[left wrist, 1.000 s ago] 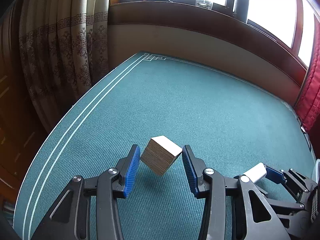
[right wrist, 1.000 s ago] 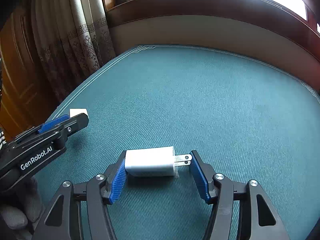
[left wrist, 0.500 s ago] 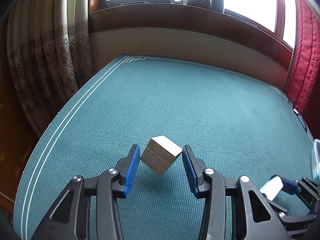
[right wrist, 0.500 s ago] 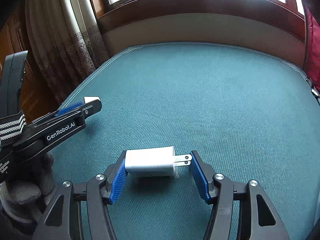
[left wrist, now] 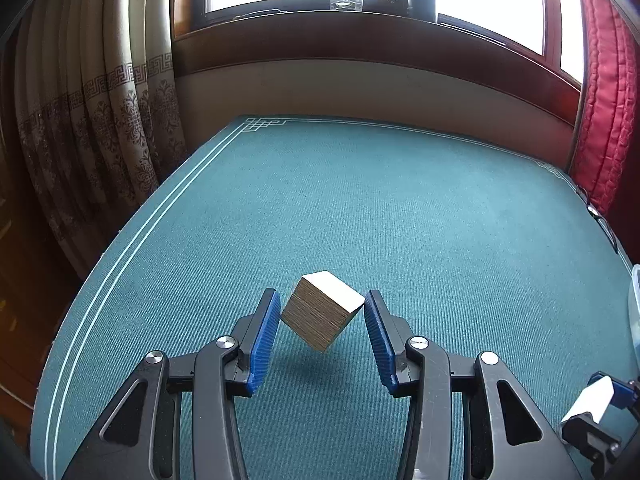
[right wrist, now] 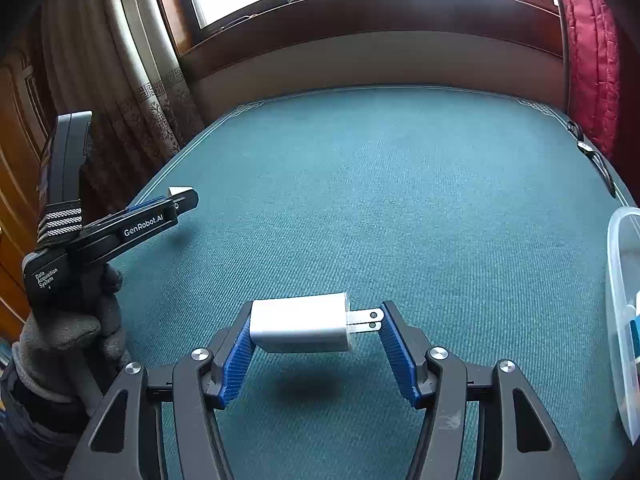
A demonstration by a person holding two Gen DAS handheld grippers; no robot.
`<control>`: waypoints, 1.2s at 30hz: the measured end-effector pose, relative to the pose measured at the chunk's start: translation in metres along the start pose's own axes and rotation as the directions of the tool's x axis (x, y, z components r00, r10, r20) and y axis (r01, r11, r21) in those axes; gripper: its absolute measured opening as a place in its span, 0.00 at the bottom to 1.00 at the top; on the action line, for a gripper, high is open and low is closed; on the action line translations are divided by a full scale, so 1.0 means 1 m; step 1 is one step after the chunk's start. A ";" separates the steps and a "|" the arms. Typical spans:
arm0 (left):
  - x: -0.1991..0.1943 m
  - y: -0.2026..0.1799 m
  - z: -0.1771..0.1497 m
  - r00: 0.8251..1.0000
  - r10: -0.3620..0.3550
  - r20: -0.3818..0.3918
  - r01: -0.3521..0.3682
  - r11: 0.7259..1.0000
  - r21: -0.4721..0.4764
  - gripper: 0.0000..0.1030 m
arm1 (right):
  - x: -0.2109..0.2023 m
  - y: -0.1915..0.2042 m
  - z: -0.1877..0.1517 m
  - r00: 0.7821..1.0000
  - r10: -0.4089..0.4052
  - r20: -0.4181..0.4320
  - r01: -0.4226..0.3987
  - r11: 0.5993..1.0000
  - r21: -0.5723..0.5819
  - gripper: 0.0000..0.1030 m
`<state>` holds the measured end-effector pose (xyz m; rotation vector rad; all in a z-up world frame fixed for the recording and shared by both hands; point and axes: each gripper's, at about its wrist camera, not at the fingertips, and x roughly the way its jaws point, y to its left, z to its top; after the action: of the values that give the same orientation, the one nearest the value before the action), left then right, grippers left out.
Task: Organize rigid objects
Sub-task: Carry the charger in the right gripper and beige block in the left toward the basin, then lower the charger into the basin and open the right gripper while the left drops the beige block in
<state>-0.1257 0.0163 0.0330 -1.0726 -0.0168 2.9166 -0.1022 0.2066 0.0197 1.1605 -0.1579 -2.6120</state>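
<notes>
A small wooden cube (left wrist: 322, 310) hangs tilted on its corners above the green table cloth (left wrist: 360, 200), with my left gripper (left wrist: 320, 312) shut on it. My right gripper (right wrist: 316, 324) is shut on a white plug adapter (right wrist: 300, 322), one pad on its body and the other on the tips of its two metal prongs (right wrist: 366, 318). The adapter casts a shadow on the cloth below. In the right wrist view the left gripper (right wrist: 176, 200) shows at the left, held by a gloved hand (right wrist: 68, 328). The right gripper's tip with the white adapter (left wrist: 592, 400) shows at the lower right of the left wrist view.
A clear plastic container (right wrist: 622, 312) stands at the table's right edge, with something blue inside. Patterned curtains (left wrist: 100, 140) hang left of the table, a red curtain (left wrist: 608, 100) at the right. A wooden wall panel and window sill (left wrist: 360, 40) run behind the far edge.
Both grippers have swung to the right over the table with their objects still held. The red curtain and the clear container have come into view at the right.
</notes>
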 end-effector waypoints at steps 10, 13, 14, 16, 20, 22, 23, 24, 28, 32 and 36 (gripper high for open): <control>-0.017 -0.031 -0.015 0.999 -0.038 -0.017 0.039 0.998 0.039 0.44 | -0.031 -0.022 -0.018 0.999 -0.016 0.032 0.015 0.999 0.031 0.61; -0.021 -0.045 -0.020 0.998 -0.053 -0.025 0.055 0.997 0.057 0.44 | -0.039 -0.034 -0.024 0.999 -0.024 0.039 0.023 0.999 0.049 0.61; -0.022 -0.049 -0.021 0.998 -0.059 -0.027 0.060 0.996 0.061 0.44 | -0.042 -0.037 -0.025 0.999 -0.029 0.043 0.026 0.998 0.054 0.61; -0.026 -0.057 -0.024 0.997 -0.072 -0.032 0.074 0.995 0.071 0.44 | -0.049 -0.043 -0.026 0.998 -0.037 0.054 0.034 0.998 0.062 0.61; -0.034 -0.074 -0.031 0.994 -0.101 -0.041 0.104 0.991 0.085 0.44 | -0.064 -0.056 -0.025 0.995 -0.064 0.081 0.057 0.995 0.077 0.61; -0.038 -0.081 -0.033 0.992 -0.116 -0.042 0.119 0.988 0.093 0.44 | -0.072 -0.064 -0.023 0.992 -0.085 0.097 0.077 0.993 0.086 0.61; -0.040 -0.084 -0.034 0.992 -0.123 -0.044 0.126 0.987 0.097 0.44 | -0.077 -0.069 -0.022 0.989 -0.101 0.108 0.091 0.992 0.091 0.61; -0.041 -0.088 -0.034 0.990 -0.131 -0.046 0.135 0.986 0.099 0.44 | -0.081 -0.074 -0.021 0.986 -0.117 0.118 0.106 0.990 0.097 0.61; -0.047 -0.101 -0.036 0.985 -0.163 -0.061 0.169 0.980 0.106 0.44 | -0.100 -0.101 -0.020 0.970 -0.194 0.149 0.173 0.975 0.142 0.61; -0.053 -0.113 -0.035 0.981 -0.185 -0.064 0.192 0.974 0.118 0.44 | -0.116 -0.131 -0.019 0.946 -0.276 0.169 0.242 0.950 0.198 0.61; -0.059 -0.124 -0.034 0.976 -0.206 -0.069 0.213 0.968 0.130 0.44 | -0.130 -0.159 -0.018 0.920 -0.348 0.183 0.299 0.921 0.250 0.61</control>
<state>-0.0551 0.1381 0.0482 -1.0583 0.0668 2.6572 -0.0385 0.3968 0.0663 1.0274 -0.3301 -3.0878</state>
